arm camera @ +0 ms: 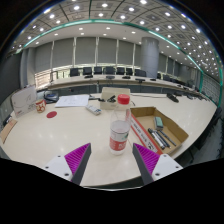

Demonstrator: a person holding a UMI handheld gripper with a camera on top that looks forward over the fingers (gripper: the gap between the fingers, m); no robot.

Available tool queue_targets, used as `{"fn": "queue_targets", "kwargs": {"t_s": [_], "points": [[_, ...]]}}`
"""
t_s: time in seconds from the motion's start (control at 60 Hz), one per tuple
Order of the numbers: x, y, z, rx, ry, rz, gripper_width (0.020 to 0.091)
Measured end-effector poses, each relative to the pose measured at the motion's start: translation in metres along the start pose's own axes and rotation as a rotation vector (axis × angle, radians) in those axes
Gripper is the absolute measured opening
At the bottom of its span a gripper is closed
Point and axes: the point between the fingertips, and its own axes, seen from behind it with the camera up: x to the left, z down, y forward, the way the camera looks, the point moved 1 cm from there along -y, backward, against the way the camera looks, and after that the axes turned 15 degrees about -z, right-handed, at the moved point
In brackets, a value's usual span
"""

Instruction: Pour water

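Evidently the approach was underway: the gripper stood open, its fingers short of the bottle upright on the table; next, advance and close.

The gripper shows as two dark fingers, one at each side, both black or near-black and matte. Each finger is a flat, blade-like bar that tapers toward its tip. On the inner face of each sits a magenta pad, roughly triangular as seen, broad at the base and narrowing to a point at the fingertip. The pads' surface carries fine parallel ridges. No cables, screws or printed markings can be made out on either finger.
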Motion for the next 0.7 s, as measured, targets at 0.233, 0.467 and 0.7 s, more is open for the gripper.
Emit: {"fn": "queue_targets", "kwargs": {"t_s": [0.233, 0.467, 0.7], "points": [[-0.049, 0.092, -0.001, -0.024, 0.01, -0.053, 0.085], [-0.054, 0.133, -0.015, -0.086, -0.054, -0.063, 0.0525], [-0.057, 0.133, -0.028, -0.081, -0.058, -0.014, 0.0381]]}}
